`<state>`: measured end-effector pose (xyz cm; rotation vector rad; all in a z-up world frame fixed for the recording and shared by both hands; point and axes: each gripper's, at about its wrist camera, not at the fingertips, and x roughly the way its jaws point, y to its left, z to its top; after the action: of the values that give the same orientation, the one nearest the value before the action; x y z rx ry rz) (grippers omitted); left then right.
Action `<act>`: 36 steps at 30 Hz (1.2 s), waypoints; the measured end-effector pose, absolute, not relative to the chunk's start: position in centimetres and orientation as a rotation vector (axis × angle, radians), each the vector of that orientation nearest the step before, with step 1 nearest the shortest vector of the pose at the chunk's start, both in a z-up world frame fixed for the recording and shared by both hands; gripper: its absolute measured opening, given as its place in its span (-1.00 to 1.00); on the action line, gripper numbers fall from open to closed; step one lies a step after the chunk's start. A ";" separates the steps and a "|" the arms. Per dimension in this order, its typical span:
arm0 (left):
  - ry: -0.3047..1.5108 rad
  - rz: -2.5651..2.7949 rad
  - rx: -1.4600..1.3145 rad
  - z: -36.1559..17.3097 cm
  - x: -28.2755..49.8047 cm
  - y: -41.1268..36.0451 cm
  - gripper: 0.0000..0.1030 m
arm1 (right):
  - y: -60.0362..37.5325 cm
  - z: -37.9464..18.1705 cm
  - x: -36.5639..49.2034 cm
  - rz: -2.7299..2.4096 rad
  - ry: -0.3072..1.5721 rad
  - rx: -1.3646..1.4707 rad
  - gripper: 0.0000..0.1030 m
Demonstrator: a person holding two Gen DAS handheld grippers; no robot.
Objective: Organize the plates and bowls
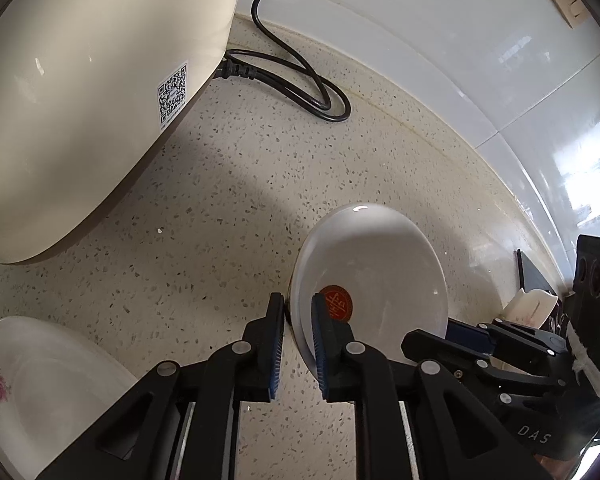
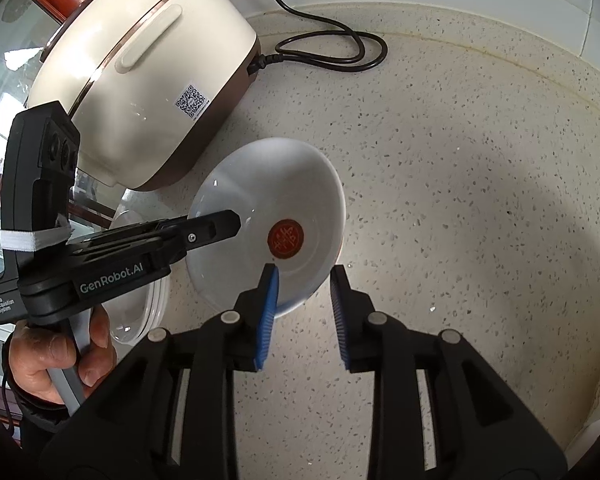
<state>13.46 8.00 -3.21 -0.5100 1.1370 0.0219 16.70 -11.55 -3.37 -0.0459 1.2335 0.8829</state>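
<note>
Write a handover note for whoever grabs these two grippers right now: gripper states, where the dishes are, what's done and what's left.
Left gripper: jaws narrowly open astride one rim of the white bowl, pads apparently not pressing.
Right gripper: open astride the opposite rim.
The bowl, with a red seal inside, appears to sit on the speckled counter beside the rice cooker.
The floral plate lies apart, on the left gripper's side.
Done: bowl seems set down.
Left: back both grippers off, then deal with the plate.
</note>
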 end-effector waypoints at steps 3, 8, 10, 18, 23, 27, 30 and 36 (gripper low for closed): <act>1.134 0.025 -0.508 -3.2 13.6 8.0 -0.66 | -11.6 -3.3 16.8 0.881 1.220 -0.050 -0.39; 1.093 0.059 -0.483 -2.5 13.5 8.4 -0.03 | -12.5 -2.4 16.8 0.874 1.146 -0.025 -0.09; 1.053 0.090 -0.456 -1.9 13.2 8.5 -0.02 | -13.1 -1.8 16.6 0.854 1.102 -0.024 0.03; 0.818 0.213 -0.304 2.0 10.2 6.9 0.33 | -16.6 1.1 14.8 0.763 0.857 -0.007 0.45; 0.663 0.244 -0.193 3.9 7.8 3.7 0.60 | -19.5 2.0 12.8 0.699 0.725 -0.005 0.64; 0.575 0.259 -0.127 4.9 6.3 1.2 0.64 | -21.2 2.2 11.3 0.647 0.649 -0.016 0.76; 0.520 0.278 -0.098 5.3 5.2 -0.4 0.67 | -22.2 2.1 10.1 0.597 0.603 -0.050 0.80; 0.451 0.310 -0.025 6.0 3.7 -3.6 0.87 | -24.6 2.1 8.6 0.485 0.555 -0.086 0.86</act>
<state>3.68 -3.64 5.95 -0.0248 0.4514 0.3103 8.64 -24.61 2.05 -0.0858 0.5553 0.4853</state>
